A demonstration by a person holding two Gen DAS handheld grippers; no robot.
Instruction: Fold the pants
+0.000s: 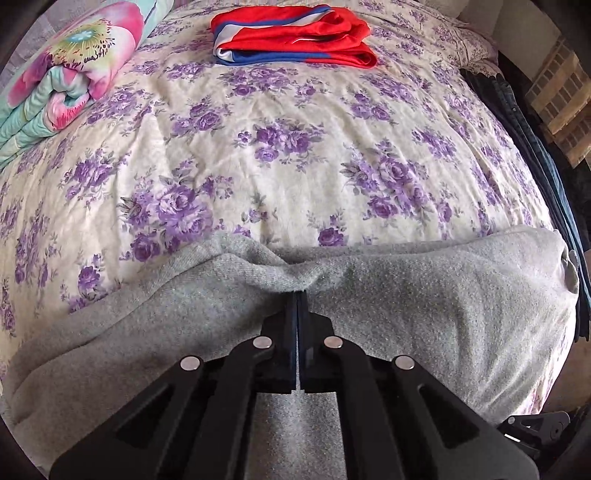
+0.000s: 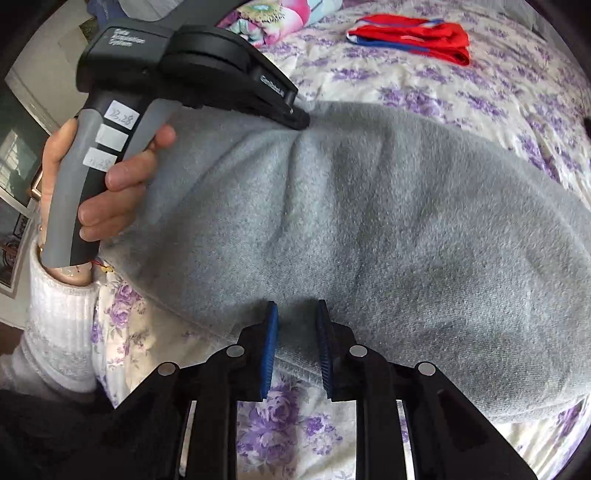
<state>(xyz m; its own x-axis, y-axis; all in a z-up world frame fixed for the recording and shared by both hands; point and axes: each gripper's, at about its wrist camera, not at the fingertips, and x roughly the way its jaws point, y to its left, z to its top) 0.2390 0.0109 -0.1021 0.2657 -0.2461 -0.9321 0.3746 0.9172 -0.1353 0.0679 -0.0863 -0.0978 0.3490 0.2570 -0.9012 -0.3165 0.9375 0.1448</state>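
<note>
Grey pants [image 1: 406,295]: one pair lay on the bed [image 1: 295,155].
Red garments [image 1: 291,35]: one folded piece sat at the bed's far end.
Quilts [image 1: 70,70]: one rolled floral quilt lay at the bed's far left.
Grippers: two were at the bed's near edge, left gripper [image 1: 297,295] and right gripper [image 2: 295,314].
Hands [image 2: 92,184]: one was visible.

Light: I log soft, even daylight on both views.
Shadows: faint, in grey pants [image 2: 369,229] folds.
Edges: heavy fisheye bending, black corners.
Focus: bed [image 1: 295,155] sharp; rims slightly smeared.
Glare: none.
</note>
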